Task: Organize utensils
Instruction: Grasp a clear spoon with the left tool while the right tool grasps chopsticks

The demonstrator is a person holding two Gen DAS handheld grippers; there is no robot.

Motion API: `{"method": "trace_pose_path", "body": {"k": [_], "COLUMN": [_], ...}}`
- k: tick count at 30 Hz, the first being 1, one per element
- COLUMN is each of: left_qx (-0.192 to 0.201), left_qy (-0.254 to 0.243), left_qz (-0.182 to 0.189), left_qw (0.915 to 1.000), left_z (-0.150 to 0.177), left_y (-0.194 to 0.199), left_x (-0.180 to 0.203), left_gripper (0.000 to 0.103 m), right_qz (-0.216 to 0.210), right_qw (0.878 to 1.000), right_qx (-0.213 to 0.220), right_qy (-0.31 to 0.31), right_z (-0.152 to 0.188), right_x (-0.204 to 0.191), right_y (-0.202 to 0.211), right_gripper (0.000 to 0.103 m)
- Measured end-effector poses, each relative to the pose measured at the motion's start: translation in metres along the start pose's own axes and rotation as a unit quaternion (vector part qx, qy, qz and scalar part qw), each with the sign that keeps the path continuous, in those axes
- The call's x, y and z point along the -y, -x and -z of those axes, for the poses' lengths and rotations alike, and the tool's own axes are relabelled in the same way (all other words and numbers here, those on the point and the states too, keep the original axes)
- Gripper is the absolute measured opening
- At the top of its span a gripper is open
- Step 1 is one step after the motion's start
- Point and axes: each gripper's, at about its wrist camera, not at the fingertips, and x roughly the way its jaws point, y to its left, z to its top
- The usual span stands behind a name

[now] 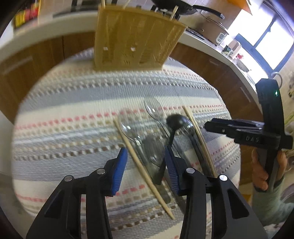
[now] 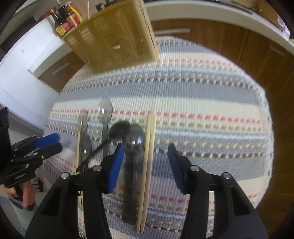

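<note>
Several clear plastic spoons [image 1: 154, 110] [image 2: 105, 110], a black spoon [image 1: 177, 120] [image 2: 119, 128] and wooden chopsticks [image 1: 143, 169] [image 2: 148, 161] lie on a striped woven cloth [image 1: 73, 103] [image 2: 202, 95]. A yellow slotted utensil basket [image 1: 136, 38] [image 2: 114, 38] stands at the cloth's far edge with chopsticks in it. My left gripper [image 1: 146, 161] is open just above the spoons; the black spoon's handle lies along its right finger. My right gripper [image 2: 145, 158] is open over a dark spoon and a pair of chopsticks. It also shows in the left wrist view [image 1: 209, 126].
A white counter with wooden cabinet doors [image 1: 220, 77] curves behind the table. On it are a black pan [image 1: 176, 7], small appliances, and sauce bottles [image 2: 64, 18]. A bright window [image 1: 264, 36] is at the right.
</note>
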Motion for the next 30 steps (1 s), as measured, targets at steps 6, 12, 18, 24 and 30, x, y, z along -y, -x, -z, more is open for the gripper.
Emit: {"method": "trace_pose_path", "body": {"k": [6, 12, 18, 24, 30], "left_qx": [-0.028, -0.052, -0.052, -0.056, -0.077], "left_qy": [0.005, -0.042, -0.053, -0.036, -0.059], "left_qz": [0.0, -0.035, -0.029, -0.015, -0.022], "left_qw": [0.9996, 0.9971, 0.9968, 0.9977, 0.995], "left_z": [-0.003, -0.011, -0.01, -0.01, 0.003], "left_y": [-0.028, -0.054, -0.066, -0.061, -0.049], "left_x": [0.004, 0.037, 0.051, 0.044, 0.051], "left_gripper": [0.038, 0.016, 0.001, 0.0, 0.036], "right_qz": [0.008, 0.027, 0.06, 0.076, 0.038], "right_qw": [1.0, 0.999, 0.996, 0.994, 0.996], "right_qx": [-0.026, -0.032, -0.035, -0.041, -0.073], "right_qy": [0.011, 0.028, 0.059, 0.066, 0.039], "right_z": [0.007, 0.011, 0.025, 0.038, 0.035], "right_x": [-0.006, -0.017, -0.031, -0.024, -0.009], "right_y": [-0.015, -0.025, -0.027, -0.019, -0.013], "right_gripper": [0.037, 0.025, 0.012, 0.012, 0.012]}}
